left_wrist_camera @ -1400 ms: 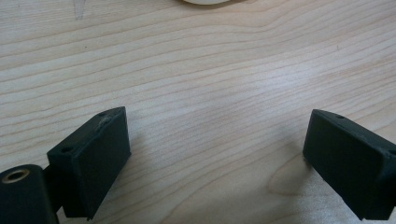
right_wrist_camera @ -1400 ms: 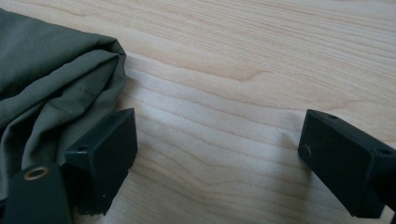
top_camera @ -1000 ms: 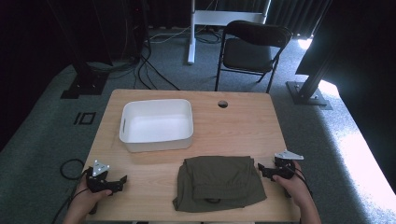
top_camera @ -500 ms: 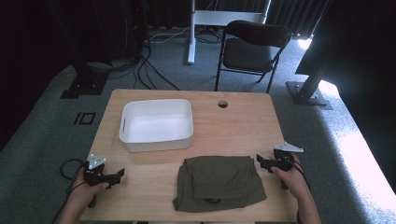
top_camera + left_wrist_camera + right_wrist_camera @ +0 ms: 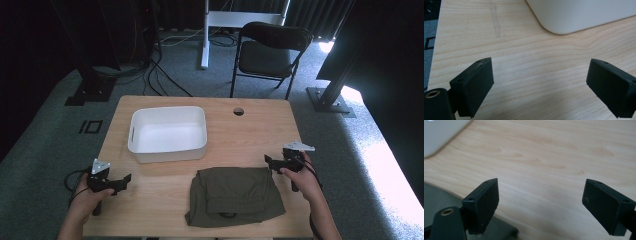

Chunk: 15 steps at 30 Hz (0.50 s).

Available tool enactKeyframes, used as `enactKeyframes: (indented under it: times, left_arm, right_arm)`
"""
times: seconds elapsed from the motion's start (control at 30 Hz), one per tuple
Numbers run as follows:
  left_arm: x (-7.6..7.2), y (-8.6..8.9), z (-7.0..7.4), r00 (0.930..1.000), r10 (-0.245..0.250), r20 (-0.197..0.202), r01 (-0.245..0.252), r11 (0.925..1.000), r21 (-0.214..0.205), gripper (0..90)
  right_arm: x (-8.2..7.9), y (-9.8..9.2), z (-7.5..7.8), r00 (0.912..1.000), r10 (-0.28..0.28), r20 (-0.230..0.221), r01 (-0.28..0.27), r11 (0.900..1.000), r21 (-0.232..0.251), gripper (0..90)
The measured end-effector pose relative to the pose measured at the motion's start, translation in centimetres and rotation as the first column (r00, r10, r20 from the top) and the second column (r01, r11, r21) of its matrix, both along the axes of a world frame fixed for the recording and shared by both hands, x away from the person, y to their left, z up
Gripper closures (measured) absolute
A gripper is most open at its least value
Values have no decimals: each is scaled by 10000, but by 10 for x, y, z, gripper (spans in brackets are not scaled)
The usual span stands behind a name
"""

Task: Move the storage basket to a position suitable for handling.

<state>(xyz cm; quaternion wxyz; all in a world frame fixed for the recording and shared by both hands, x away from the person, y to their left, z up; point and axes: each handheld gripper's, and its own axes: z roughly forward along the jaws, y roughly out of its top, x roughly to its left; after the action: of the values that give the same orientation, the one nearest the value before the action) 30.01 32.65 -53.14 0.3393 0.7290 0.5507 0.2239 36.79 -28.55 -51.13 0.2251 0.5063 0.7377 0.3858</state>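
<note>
The folded olive garment (image 5: 234, 195) lies at the table's (image 5: 250, 130) near edge, in front of the white bin (image 5: 168, 133), with your right gripper (image 5: 272, 163) just beside its far right corner and your left gripper (image 5: 122, 180) well apart at the left, both jaws spread wide and empty.

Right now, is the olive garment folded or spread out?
Folded. The olive garment lies as a compact, layered rectangle on the table in front of the white bin, held by neither gripper.
</note>
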Motion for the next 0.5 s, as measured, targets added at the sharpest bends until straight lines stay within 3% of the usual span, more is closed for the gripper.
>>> enactKeyframes:
  times: [0.5]
  left_arm:
    - [12,-1,16,9996,-75,290,74,10000,26,83]
  right_arm:
    - [14,55,15,9949,971,278,-974,9952,75,137]
